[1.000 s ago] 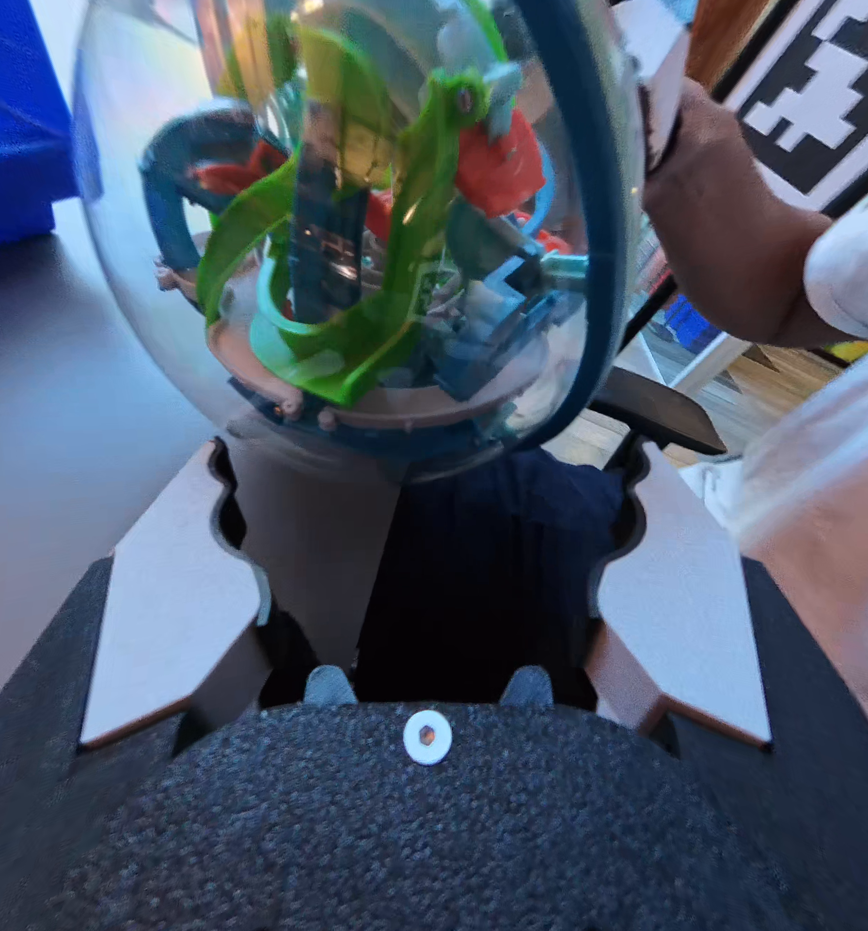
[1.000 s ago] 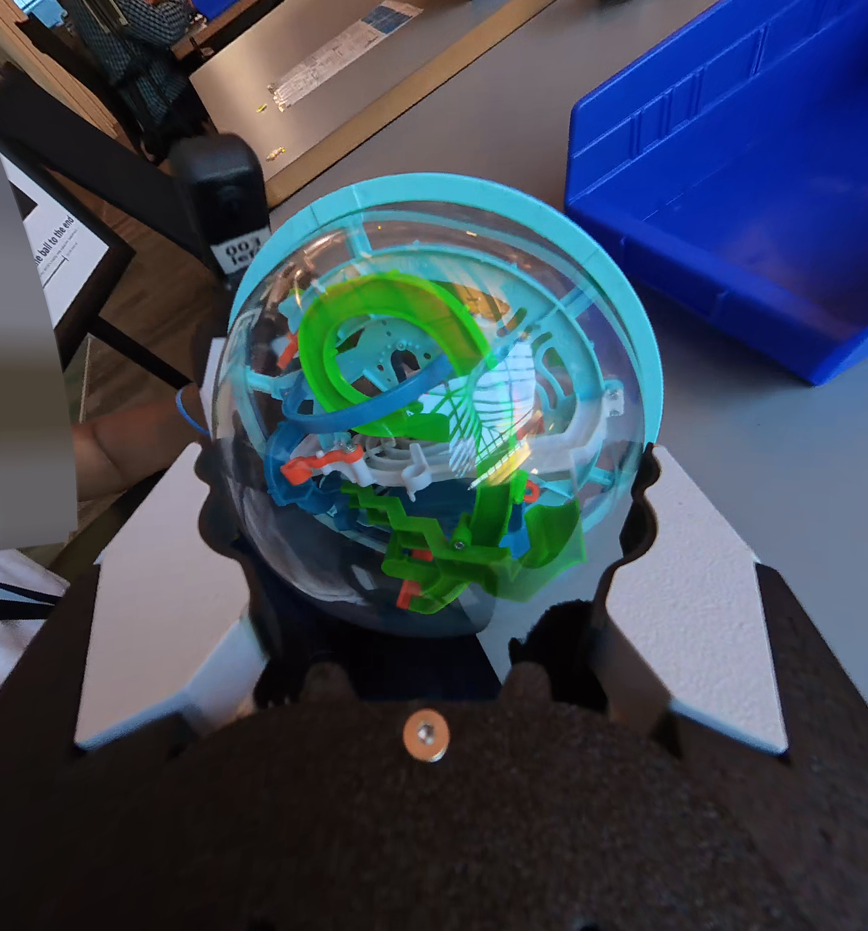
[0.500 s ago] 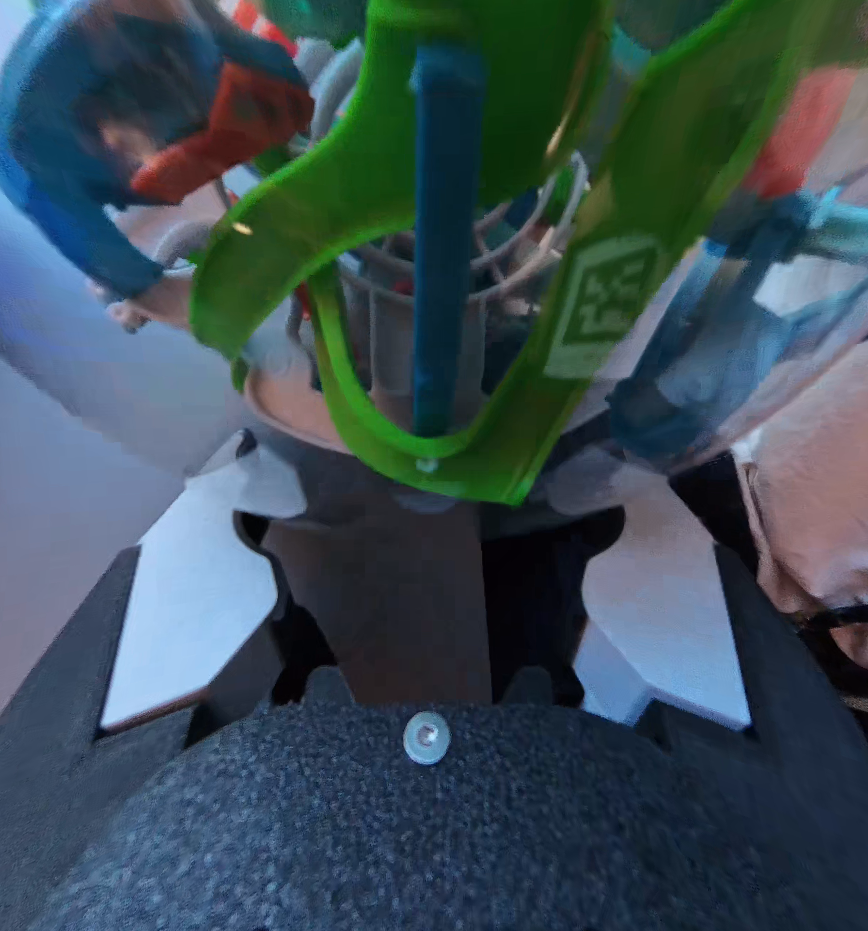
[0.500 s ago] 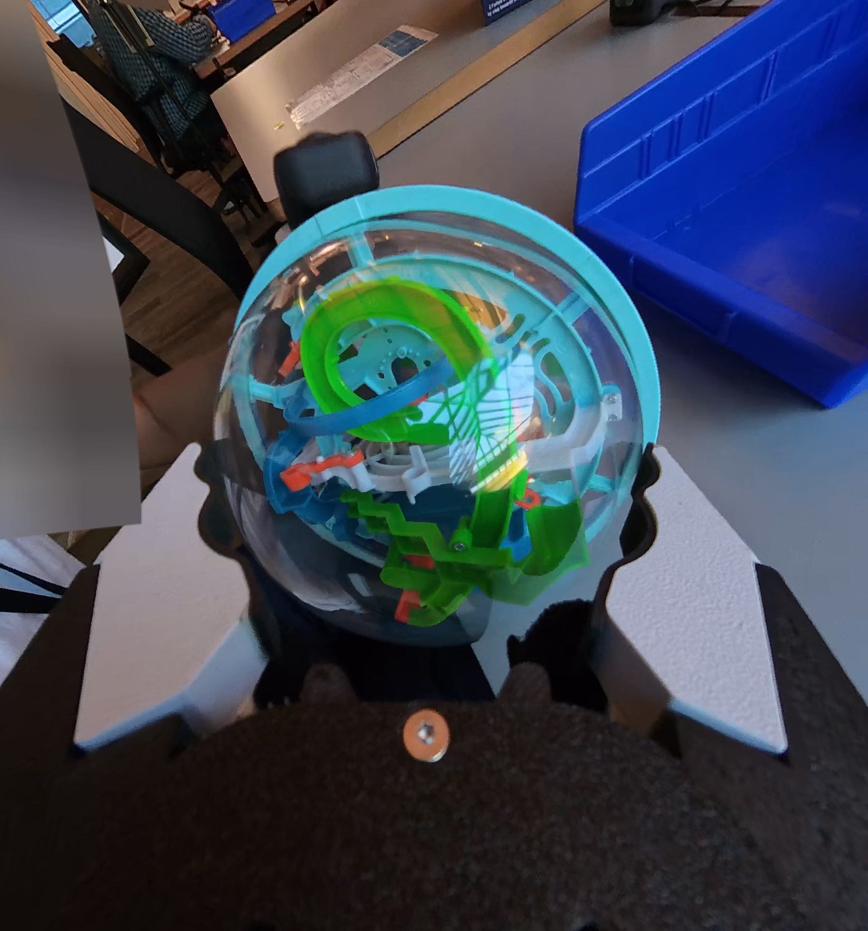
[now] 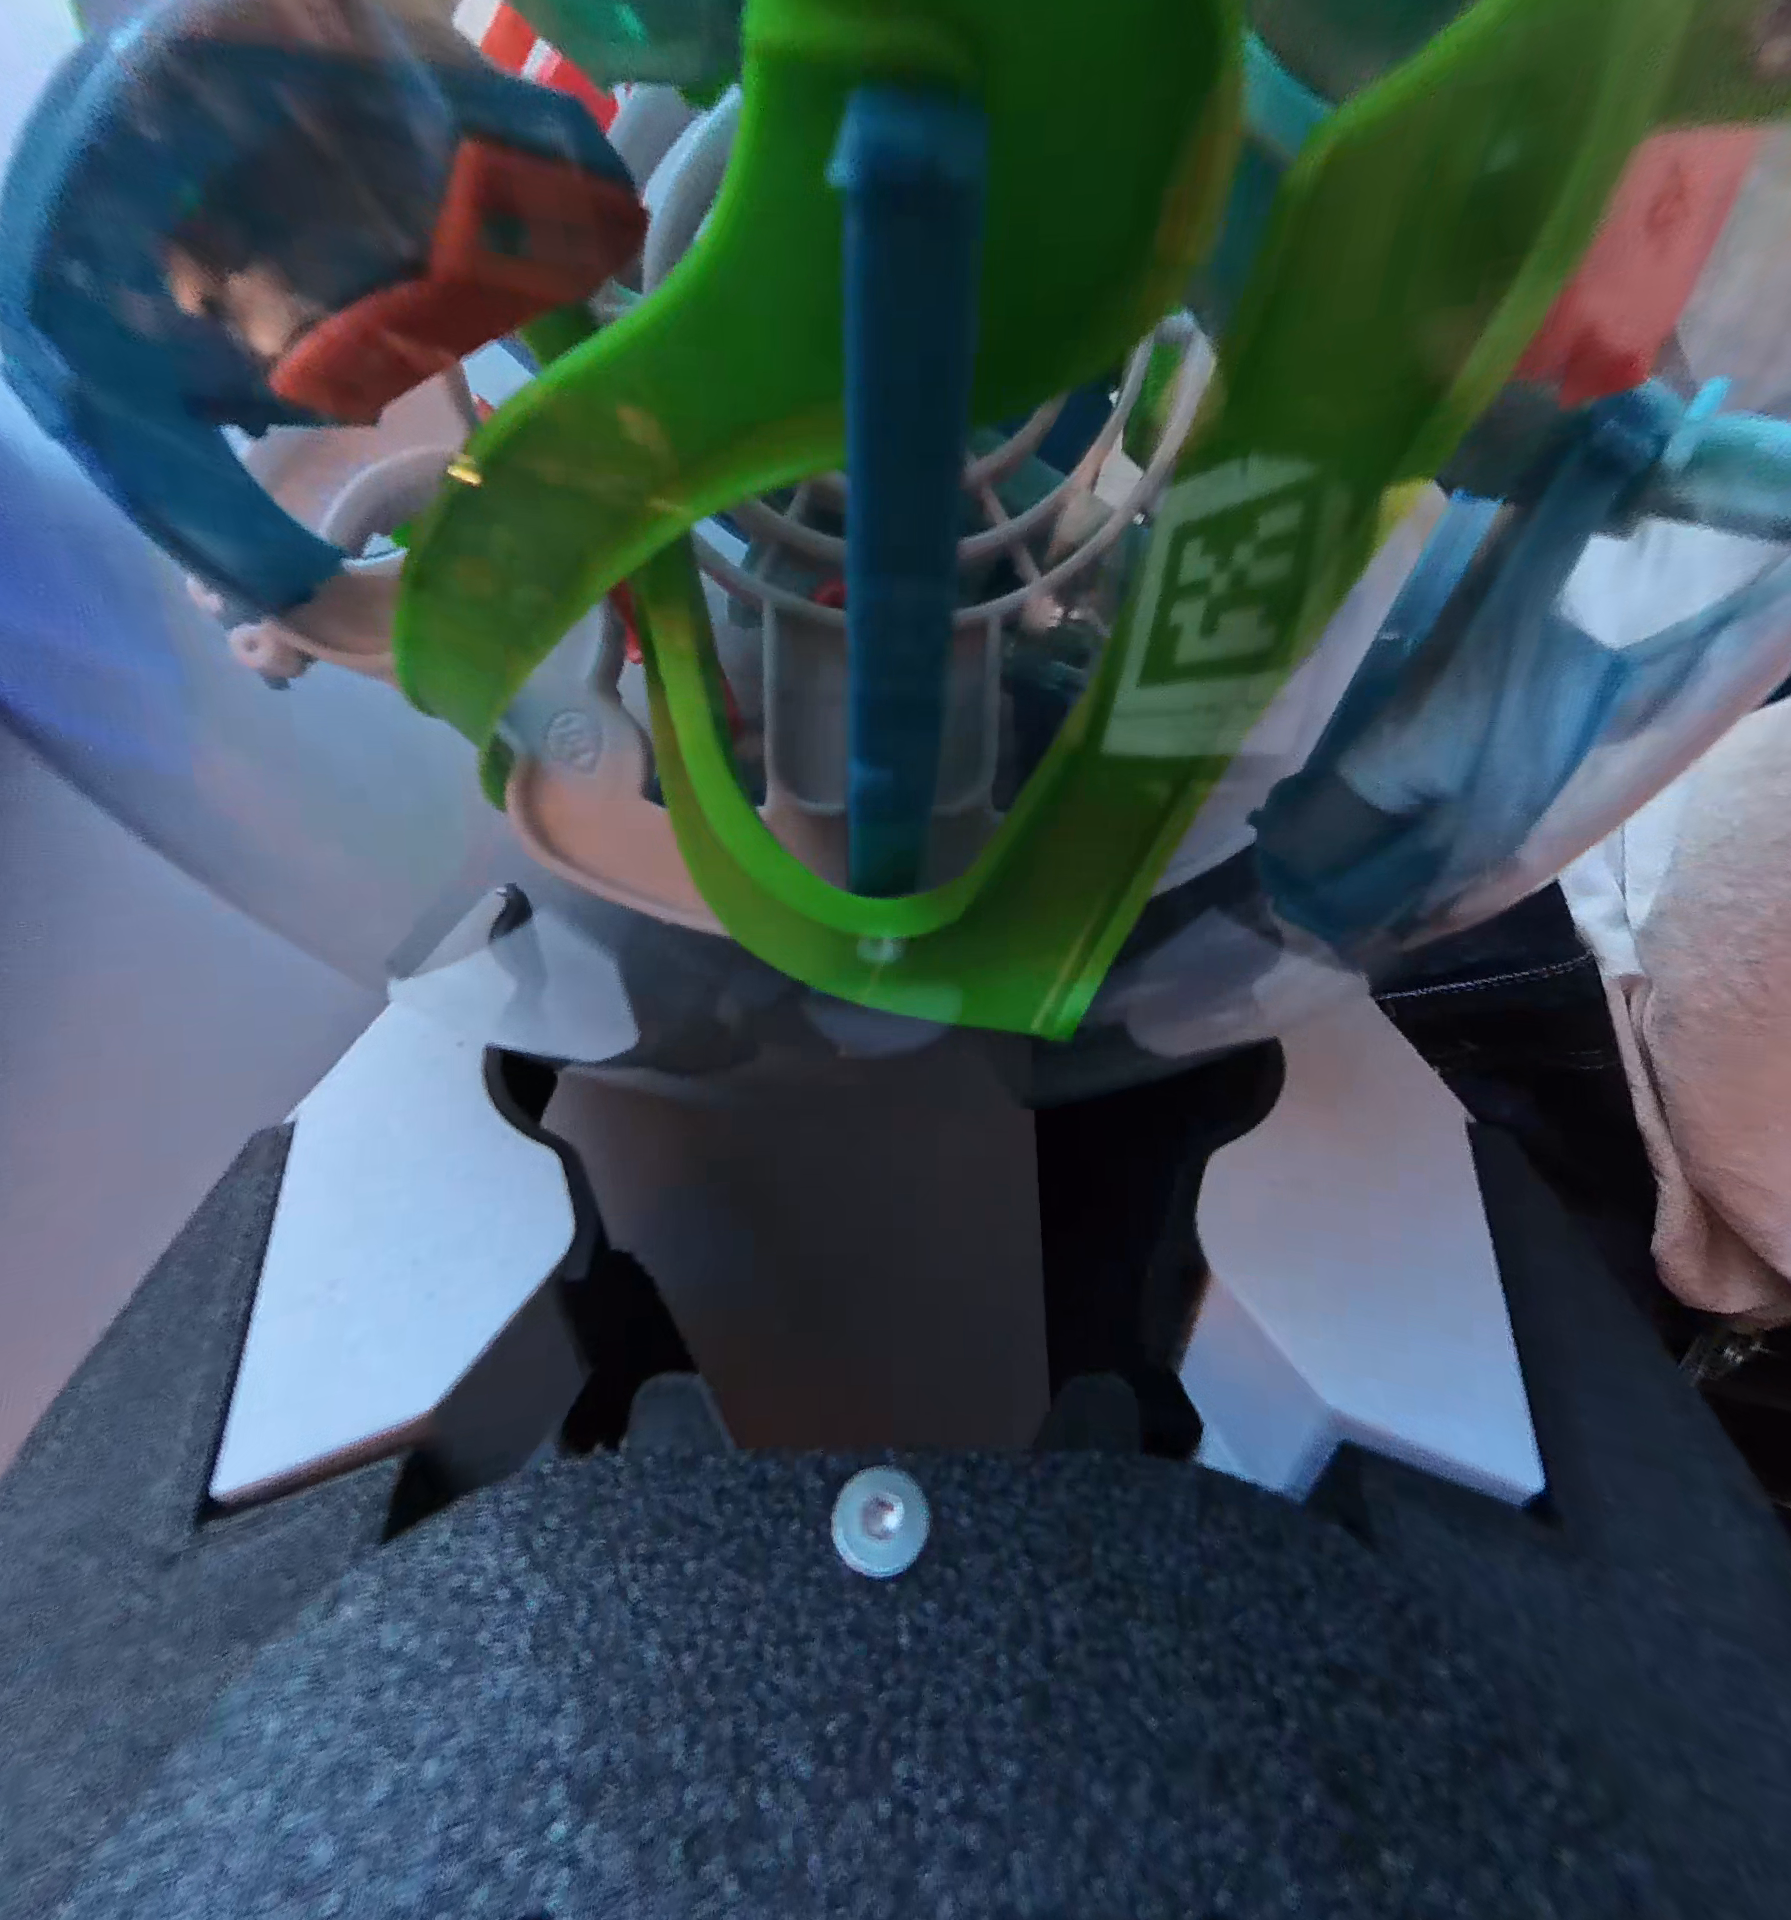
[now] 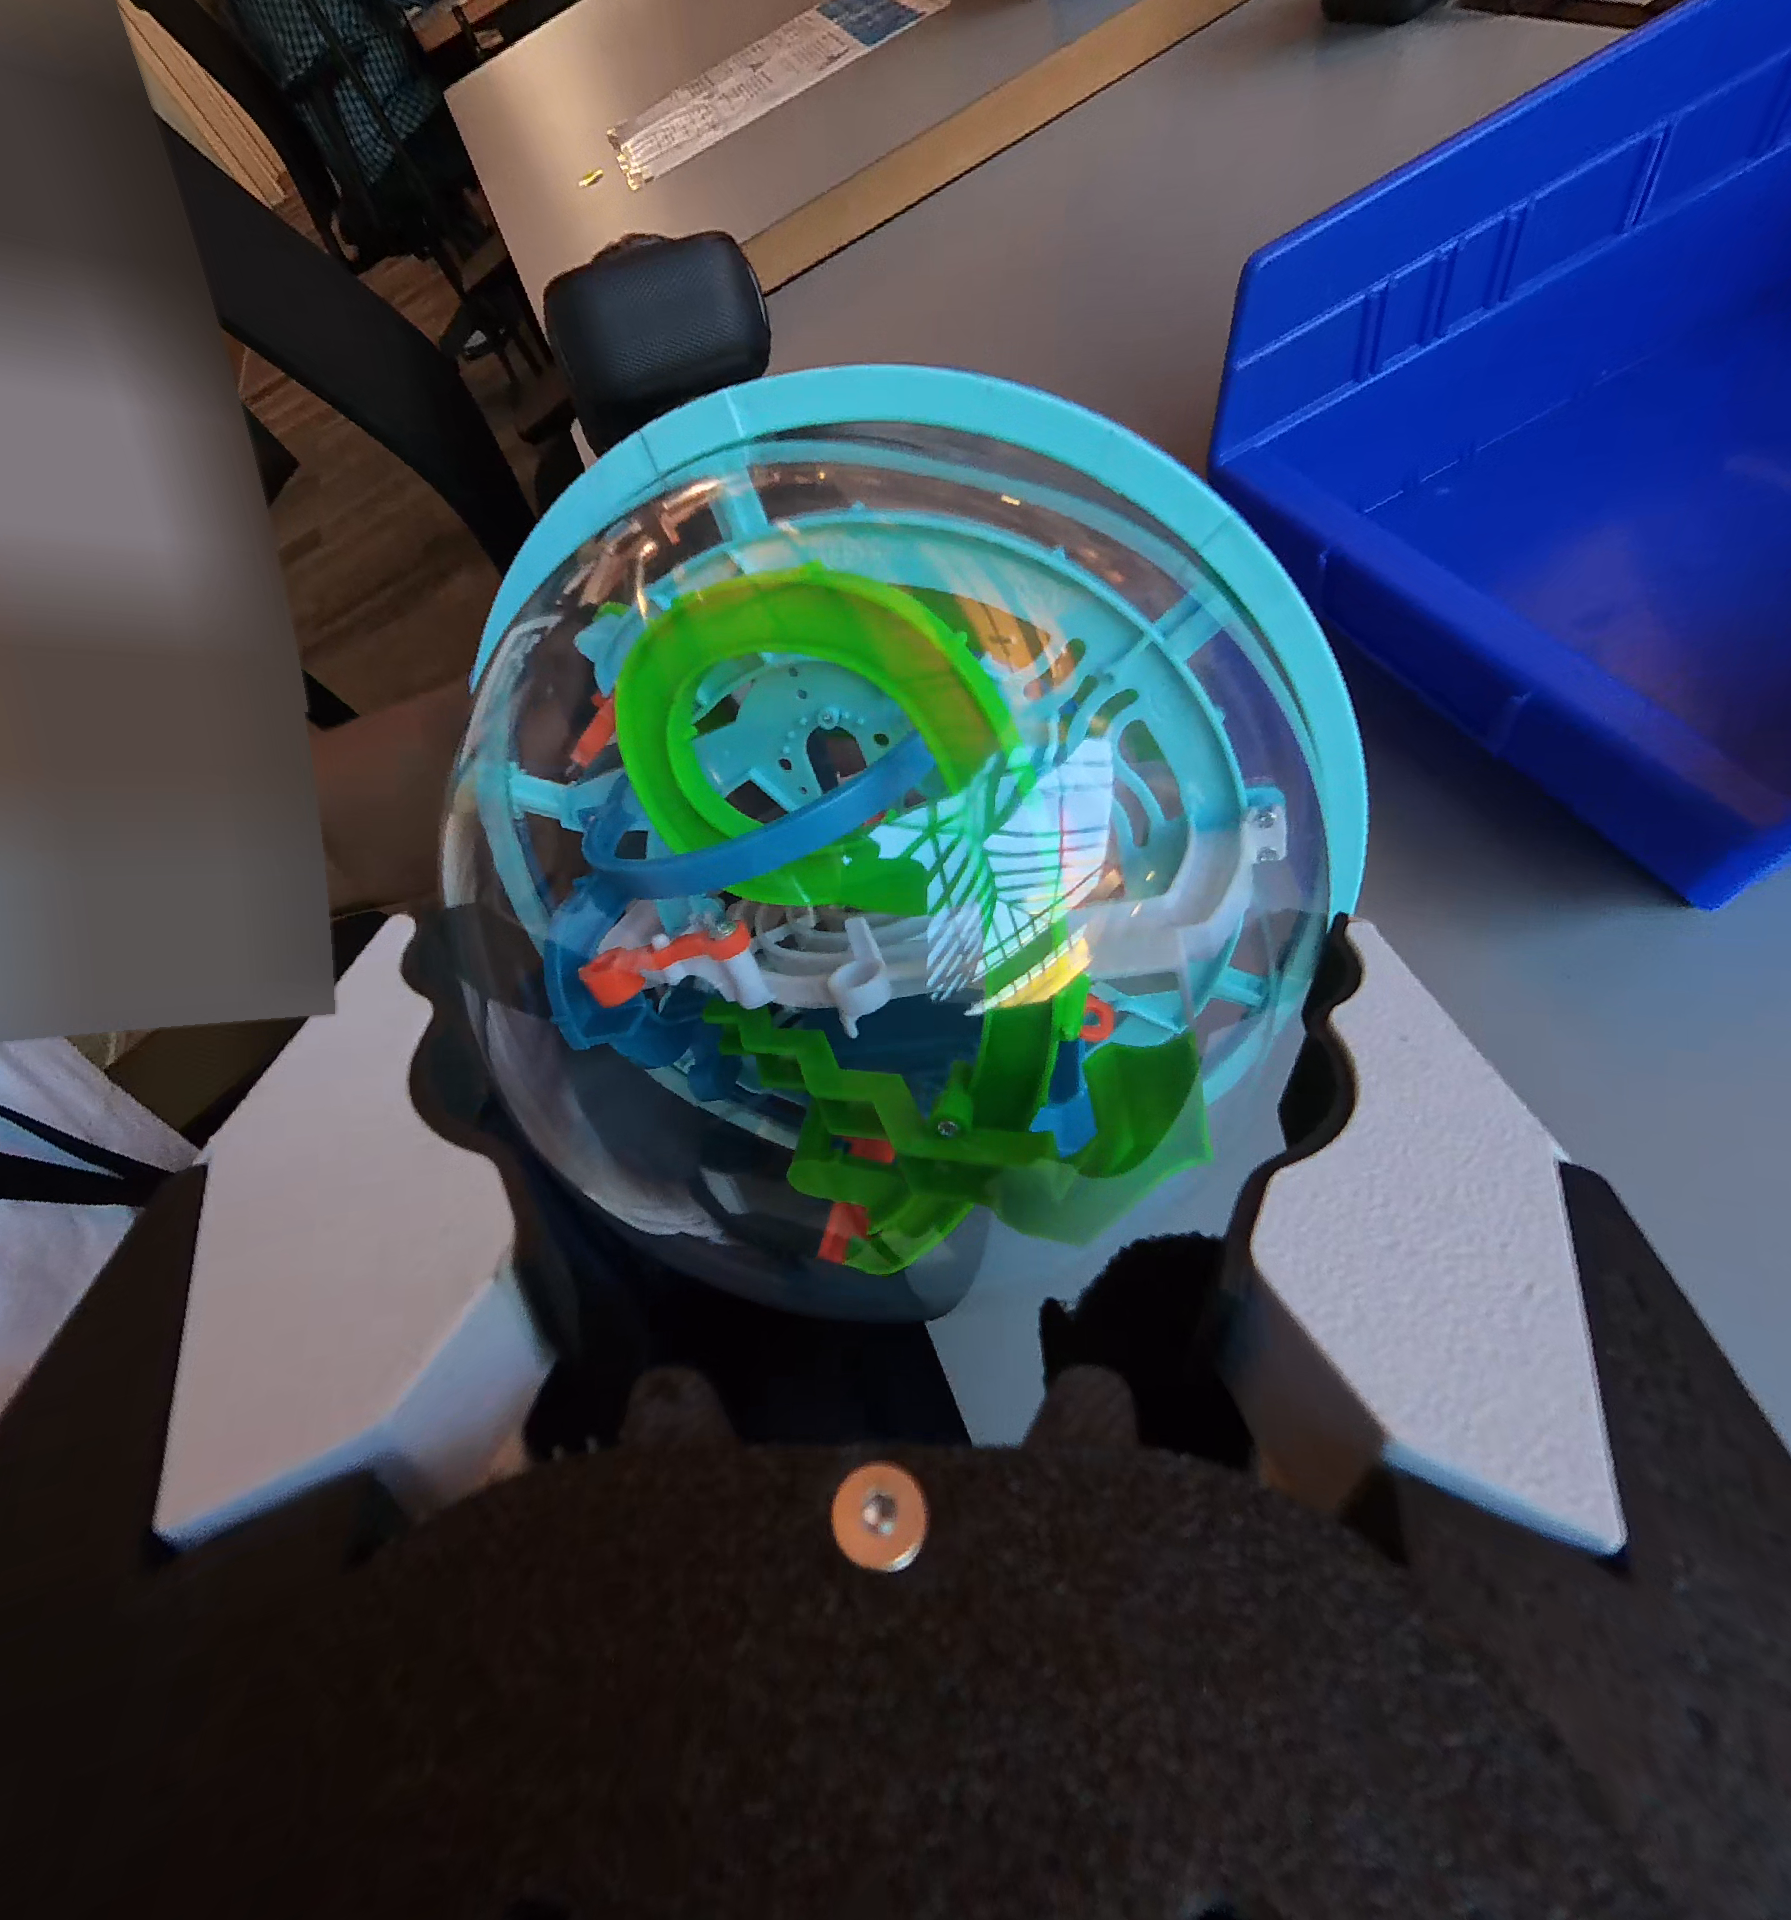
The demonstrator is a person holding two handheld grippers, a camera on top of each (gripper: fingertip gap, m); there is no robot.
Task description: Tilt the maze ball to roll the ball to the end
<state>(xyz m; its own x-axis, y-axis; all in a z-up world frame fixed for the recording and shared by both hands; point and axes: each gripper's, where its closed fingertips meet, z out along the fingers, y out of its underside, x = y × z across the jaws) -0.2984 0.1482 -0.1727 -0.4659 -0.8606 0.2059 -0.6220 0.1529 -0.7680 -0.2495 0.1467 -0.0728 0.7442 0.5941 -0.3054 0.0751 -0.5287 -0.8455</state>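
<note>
The maze ball (image 6: 870, 831) is a clear sphere with a light blue rim and green, blue, white and orange tracks inside. My right gripper (image 6: 880, 987) holds it by its sides between both white fingers, above the grey table (image 6: 1493, 1091). In the left wrist view the maze ball (image 5: 870, 520) fills the top, very close and blurred. My left gripper (image 5: 886, 997) has both fingertips against the sphere's near curve. Its black body (image 6: 652, 322) shows behind the sphere in the right wrist view. I cannot pick out the small ball inside.
A large blue bin (image 6: 1545, 468) stands on the table to the right of the sphere. A person's hand and sleeve (image 5: 1753, 987) are at the right of the left wrist view. Another table (image 6: 766, 104) and a dark chair (image 6: 351, 343) lie farther back.
My left gripper has moved in close to the maze ball and its fingers have narrowed onto it. The right gripper keeps its hold; the sphere has shifted slightly in view.
</note>
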